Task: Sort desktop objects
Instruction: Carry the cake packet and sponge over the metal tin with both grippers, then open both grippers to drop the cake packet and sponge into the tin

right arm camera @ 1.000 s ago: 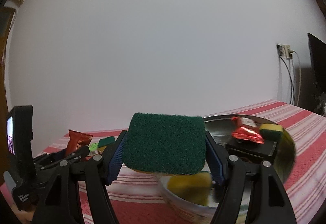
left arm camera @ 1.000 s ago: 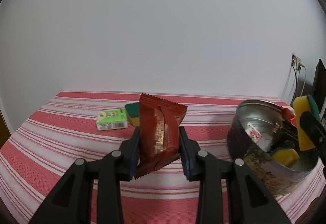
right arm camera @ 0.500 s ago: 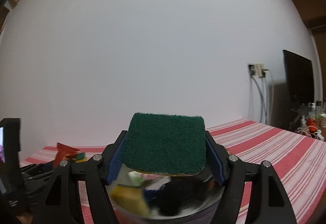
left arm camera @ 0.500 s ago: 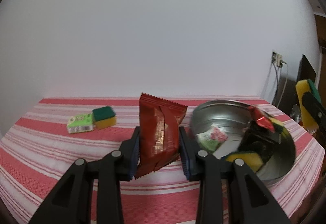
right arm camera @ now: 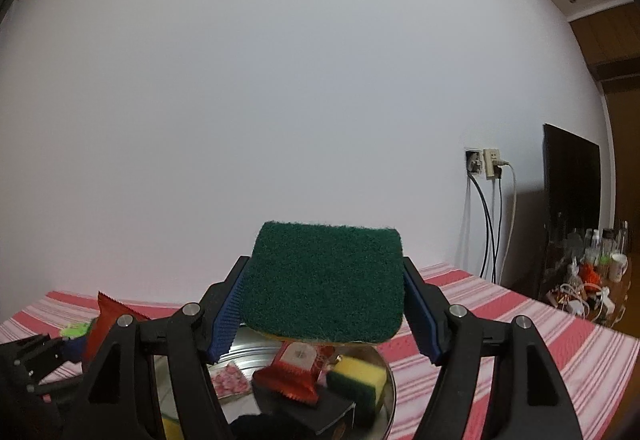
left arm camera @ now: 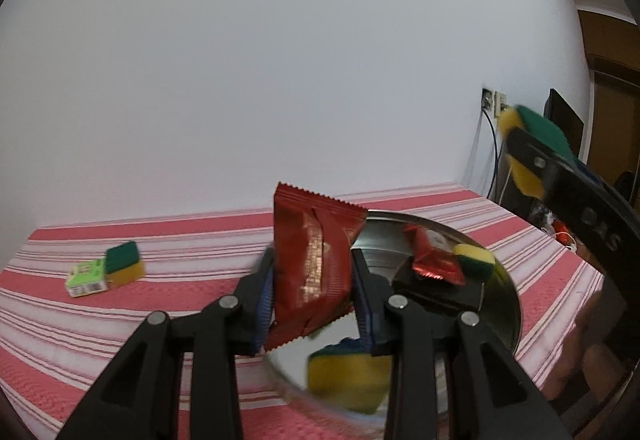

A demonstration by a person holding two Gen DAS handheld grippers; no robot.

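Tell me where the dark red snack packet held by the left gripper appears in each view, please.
Left wrist view: the dark red snack packet stands centre, clamped upright in the left gripper.
Right wrist view: the same packet shows at far lower left.
Shared landmark: the metal bowl beside it.

Four sponges (left arm camera: 124, 262), two red packets (left arm camera: 314, 264), one green box (left arm camera: 86, 278), one metal bowl (left arm camera: 506, 304).
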